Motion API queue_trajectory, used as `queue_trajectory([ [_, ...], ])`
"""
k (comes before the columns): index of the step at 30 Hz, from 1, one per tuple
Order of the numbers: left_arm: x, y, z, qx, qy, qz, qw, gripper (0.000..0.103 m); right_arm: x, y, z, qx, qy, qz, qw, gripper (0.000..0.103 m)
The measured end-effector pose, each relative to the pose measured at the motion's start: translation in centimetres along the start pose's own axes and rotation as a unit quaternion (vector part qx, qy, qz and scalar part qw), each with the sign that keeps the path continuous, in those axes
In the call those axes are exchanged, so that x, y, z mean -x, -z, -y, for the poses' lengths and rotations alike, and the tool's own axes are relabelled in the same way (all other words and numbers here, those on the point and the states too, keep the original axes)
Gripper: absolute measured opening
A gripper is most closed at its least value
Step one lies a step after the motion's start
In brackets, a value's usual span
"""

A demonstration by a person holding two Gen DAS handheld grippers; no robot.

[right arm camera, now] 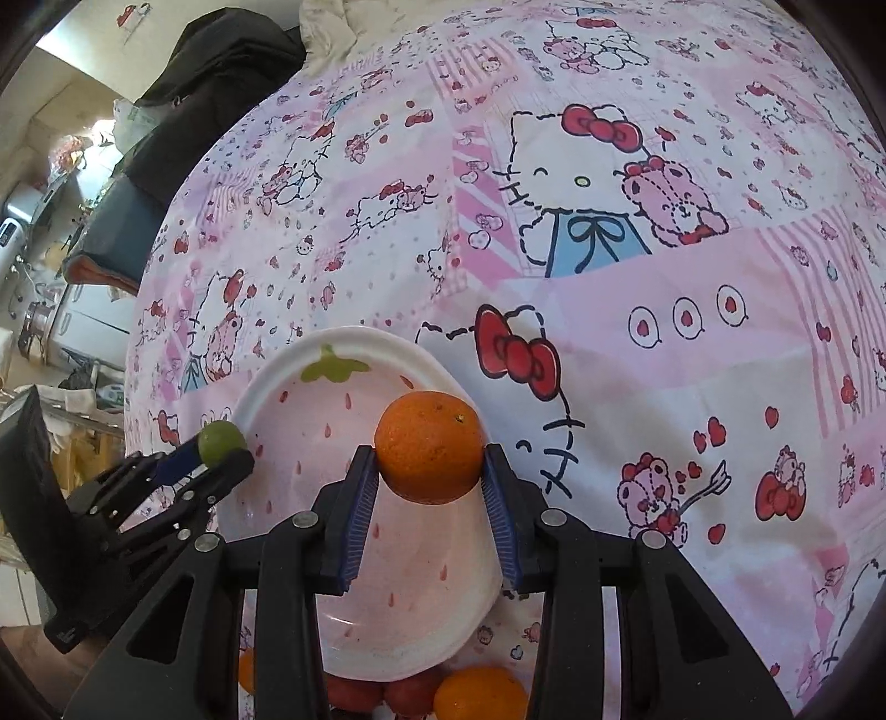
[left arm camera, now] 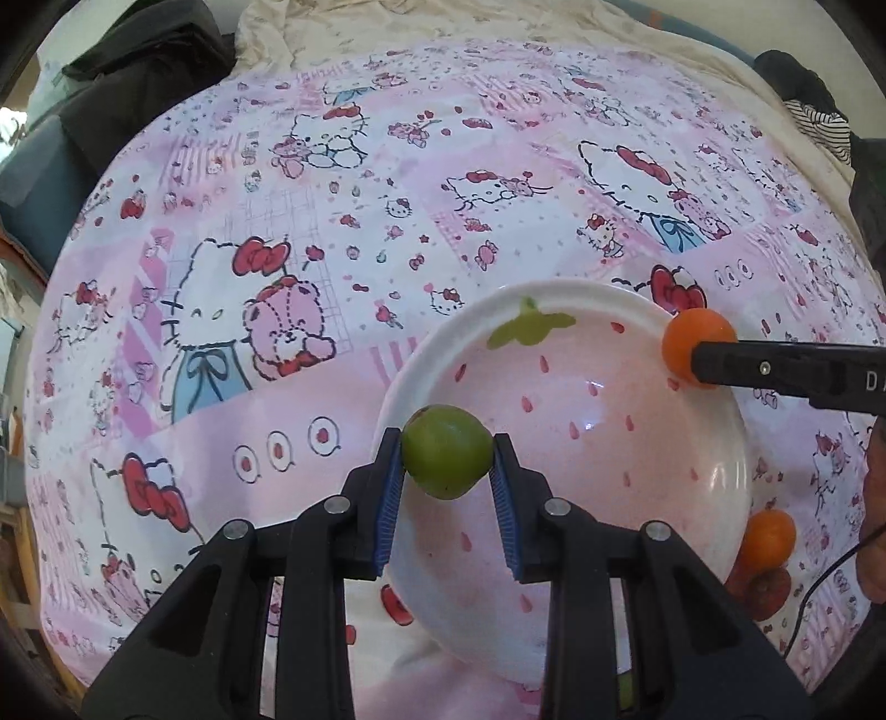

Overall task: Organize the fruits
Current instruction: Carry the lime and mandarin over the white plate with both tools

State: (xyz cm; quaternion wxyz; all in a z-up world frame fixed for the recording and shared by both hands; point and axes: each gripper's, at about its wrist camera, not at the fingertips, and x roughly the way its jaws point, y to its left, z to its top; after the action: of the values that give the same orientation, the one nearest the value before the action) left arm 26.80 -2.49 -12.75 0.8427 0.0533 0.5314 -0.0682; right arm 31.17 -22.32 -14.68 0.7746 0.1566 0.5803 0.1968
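A white strawberry-pattern bowl (left arm camera: 554,310) (right arm camera: 277,365) sits on the pink cartoon-print cloth. My left gripper (left arm camera: 447,459) is shut on a small green fruit (left arm camera: 447,450), held over the bowl's left side. In the right wrist view the same green fruit (right arm camera: 220,440) shows at the bowl's left rim in the left gripper (right arm camera: 221,451). My right gripper (right arm camera: 429,476) is shut on an orange (right arm camera: 427,446) above the bowl's right part. In the left wrist view that orange (left arm camera: 695,340) hangs over the bowl's far right rim, with one black right gripper finger (left arm camera: 786,371) across it.
More fruit lies on the cloth by the bowl's near side: an orange (right arm camera: 480,692) (left arm camera: 767,540) and red fruits (right arm camera: 410,689) (left arm camera: 764,592). Dark clothing (left arm camera: 138,66) and a cream blanket (left arm camera: 443,22) lie beyond the cloth. A cable (left arm camera: 825,581) runs at the right.
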Motion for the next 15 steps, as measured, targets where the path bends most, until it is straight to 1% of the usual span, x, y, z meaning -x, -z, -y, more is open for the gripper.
queue_trajectory([
  [3,0.29,-0.04,-0.03,0.0,-0.007,0.016,0.9998,0.027,0.08,-0.02,0.15,-0.004,-0.002,-0.001,1.0,0.041],
  [6,0.08,-0.06,-0.2,0.003,-0.001,0.01,0.9999,0.027,-0.04,0.1,0.04,-0.003,0.001,-0.002,1.0,0.042],
  [9,-0.12,-0.03,-0.19,0.004,-0.003,0.002,1.0,0.027,-0.22,0.14,-0.27,-0.002,0.004,-0.004,1.0,0.043],
  [13,-0.14,0.23,0.4,-0.019,-0.013,0.003,0.9997,0.028,-0.4,0.27,-0.44,0.005,0.008,-0.006,1.0,0.043],
  [15,-0.31,0.34,0.47,-0.02,-0.014,-0.003,0.9997,0.028,-0.45,0.26,-0.7,0.011,0.015,-0.005,1.0,0.043],
])
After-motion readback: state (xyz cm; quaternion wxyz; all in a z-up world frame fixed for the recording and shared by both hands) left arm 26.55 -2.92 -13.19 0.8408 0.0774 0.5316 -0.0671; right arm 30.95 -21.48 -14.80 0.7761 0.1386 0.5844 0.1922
